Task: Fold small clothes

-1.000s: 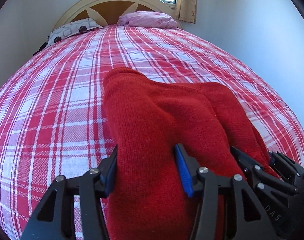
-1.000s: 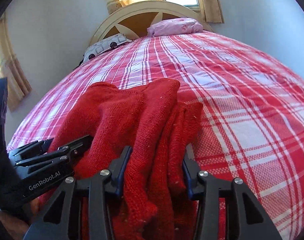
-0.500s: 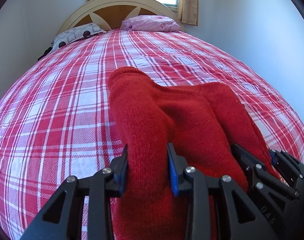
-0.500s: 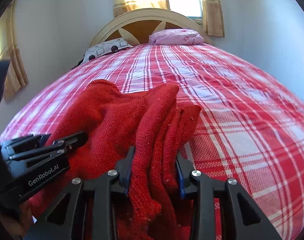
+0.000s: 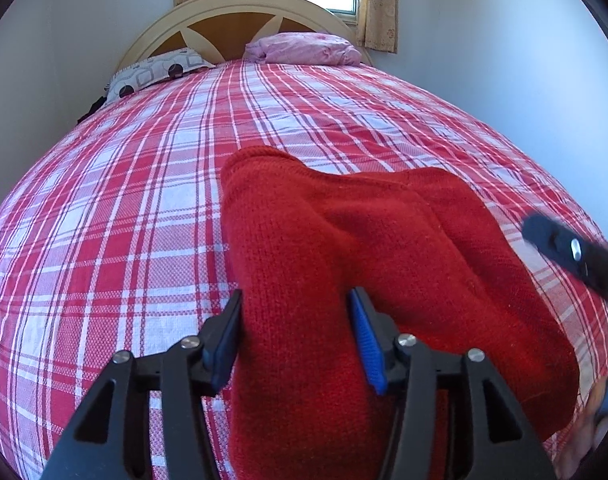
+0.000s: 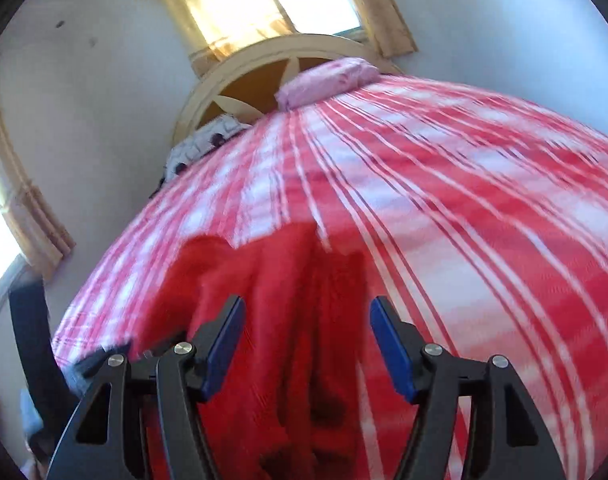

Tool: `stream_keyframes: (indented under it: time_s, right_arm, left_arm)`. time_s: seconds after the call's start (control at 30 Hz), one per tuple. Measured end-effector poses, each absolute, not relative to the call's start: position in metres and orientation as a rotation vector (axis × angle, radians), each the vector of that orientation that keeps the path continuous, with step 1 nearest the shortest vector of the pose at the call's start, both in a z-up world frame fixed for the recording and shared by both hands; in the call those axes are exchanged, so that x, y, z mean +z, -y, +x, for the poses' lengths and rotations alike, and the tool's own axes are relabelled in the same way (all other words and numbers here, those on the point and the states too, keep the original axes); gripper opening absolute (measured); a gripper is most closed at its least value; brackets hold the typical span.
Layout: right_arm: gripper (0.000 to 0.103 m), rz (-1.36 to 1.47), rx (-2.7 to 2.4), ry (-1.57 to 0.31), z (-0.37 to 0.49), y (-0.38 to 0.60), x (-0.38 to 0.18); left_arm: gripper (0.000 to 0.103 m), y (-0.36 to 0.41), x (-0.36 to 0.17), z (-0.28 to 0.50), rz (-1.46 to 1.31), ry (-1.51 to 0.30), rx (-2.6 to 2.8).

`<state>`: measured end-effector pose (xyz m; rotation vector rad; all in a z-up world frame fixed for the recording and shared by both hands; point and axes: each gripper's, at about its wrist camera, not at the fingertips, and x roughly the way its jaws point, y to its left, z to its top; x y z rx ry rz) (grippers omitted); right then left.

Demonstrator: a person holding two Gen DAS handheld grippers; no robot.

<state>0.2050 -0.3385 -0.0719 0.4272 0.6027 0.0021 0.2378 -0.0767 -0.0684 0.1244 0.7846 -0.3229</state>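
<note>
Release on both sides, by the look of it: left claw (image 5: 296, 340) squeezed narrow on the near edge of the red knit garment (image 5: 344, 260) half a second back, now spread again, jaws just opened, knit between the pads but seemingly no longer pinched. Same with the right claw (image 6: 306, 344): clamped on the bunched folds earlier, now jaws just opened wide, blue pads clear of the cloth on either side, view blurred and tipped upward, away from the pile. Garment itself lying folded in a thick stack on the plaid bed (image 5: 124, 208), near the foot, well apart from the pink pillow (image 5: 304, 48) at the headboard. Shape unchanged from a second ago. Probably means this fold set down and finished; remaining work likely a final tidy or a move to the next piece.
</note>
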Motion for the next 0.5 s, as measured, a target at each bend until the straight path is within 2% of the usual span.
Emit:
stream_keyframes:
  time_s: [0.13,0.2,0.23,0.3,0.4,0.5]
  right_arm:
    - [0.065,0.374,0.05,-0.73,0.271,0.336,-0.077]
    - [0.045,0.384,0.08,-0.799,0.292,0.336,-0.088]
    - [0.02,0.388,0.127,-0.825,0.302,0.333,-0.094]
    - [0.017,0.342,0.135,-0.83,0.306,0.329,-0.095]
    - [0.01,0.25,0.02,-0.752,0.286,0.326,-0.084]
    - [0.01,0.292,-0.041,-0.789,0.286,0.338,-0.101]
  left_arm:
    - [0.055,0.075,-0.067,0.238,0.127,-0.789,-0.332]
    - [0.06,0.072,-0.066,0.239,0.116,-0.797,-0.34]
    - [0.063,0.07,-0.065,0.24,0.115,-0.802,-0.34]
    - [0.08,0.066,-0.064,0.242,0.121,-0.81,-0.333]
    - [0.096,0.063,-0.064,0.245,0.106,-0.814,-0.332]
    - [0.098,0.065,-0.072,0.252,0.073,-0.856,-0.338]
